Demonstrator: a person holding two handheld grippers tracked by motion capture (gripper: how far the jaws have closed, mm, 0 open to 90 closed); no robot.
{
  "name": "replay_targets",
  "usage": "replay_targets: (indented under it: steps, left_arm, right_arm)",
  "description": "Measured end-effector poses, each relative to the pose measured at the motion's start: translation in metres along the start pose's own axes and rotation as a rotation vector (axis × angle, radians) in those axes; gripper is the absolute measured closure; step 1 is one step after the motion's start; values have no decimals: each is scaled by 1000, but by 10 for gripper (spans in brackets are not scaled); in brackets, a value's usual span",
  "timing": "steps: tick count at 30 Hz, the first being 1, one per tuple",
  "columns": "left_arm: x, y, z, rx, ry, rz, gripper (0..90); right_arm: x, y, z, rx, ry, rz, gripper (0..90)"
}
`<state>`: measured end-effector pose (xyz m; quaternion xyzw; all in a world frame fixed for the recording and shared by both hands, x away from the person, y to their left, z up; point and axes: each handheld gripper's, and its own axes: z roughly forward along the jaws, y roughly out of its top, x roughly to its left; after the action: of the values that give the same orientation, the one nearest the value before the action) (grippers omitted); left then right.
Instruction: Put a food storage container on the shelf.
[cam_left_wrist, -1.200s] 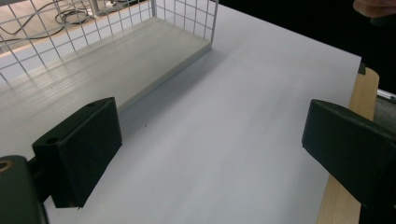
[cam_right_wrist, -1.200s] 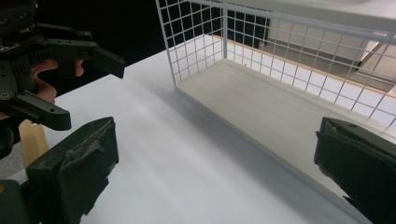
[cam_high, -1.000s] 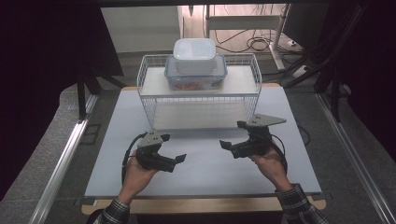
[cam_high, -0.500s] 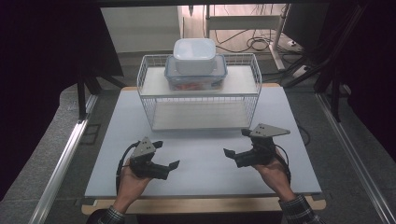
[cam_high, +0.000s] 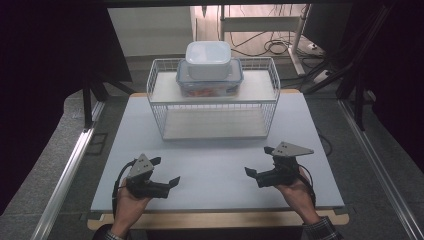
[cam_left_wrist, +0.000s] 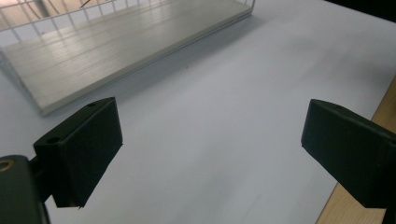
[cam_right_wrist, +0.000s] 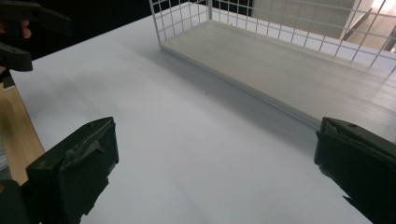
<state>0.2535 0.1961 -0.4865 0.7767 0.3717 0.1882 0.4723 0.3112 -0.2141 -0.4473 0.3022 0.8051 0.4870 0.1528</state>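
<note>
Both grippers, L (cam_high: 165, 171) & R (cam_high: 259, 161), hang released over the white tabletop (cam_high: 215, 165), well short of the stacked clear plastic food boxes (cam_high: 209, 70) atop the white wire rack (cam_high: 162, 107): you approach level, jaws wide.

Pretty dim room, dark at the upper left and right of the frame. Grey floor (cam_high: 55, 150) around a white-topped table (cam_high: 220, 165), pale wall (cam_high: 150, 30) up top, cables (cam_high: 270, 47) nearby.

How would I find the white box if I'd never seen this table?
Look for the white wire rack at the far side of the table. On its top shelf sit two stacked boxes. The white box is the upper, smaller one, resting on a clear box with a blue rim.
</note>
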Motion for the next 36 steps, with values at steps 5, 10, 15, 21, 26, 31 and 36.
replay_targets:
  steps: [5, 10, 15, 21, 26, 31, 36]
  left_arm:
    - [3, -8, -3, 9, 22, -11, 50]
    - [2, -13, -5, 25, 28, -18, 51]
    - [1, -18, -4, 42, 35, -27, 36]
    - [0, -26, 0, 72, 52, -24, 15]
    - [2, -31, 5, 93, 44, -34, 4]
    - [4, -35, 11, 129, 35, -40, 0]
    - [4, -37, 16, 165, 25, -37, 0]
  right_arm:
    - [-2, -11, 1, 15, -19, -2, 0]
    - [-6, -20, -2, 21, -36, -2, 0]
    - [-10, -27, -5, 28, -59, -7, 0]
    - [-13, -37, -6, 59, -83, -13, 0]
    - [-16, -45, -5, 81, -89, 4, 0]
    - [-19, -54, -1, 118, -96, 8, 0]
    - [-22, -63, 6, 162, -86, 30, 0]
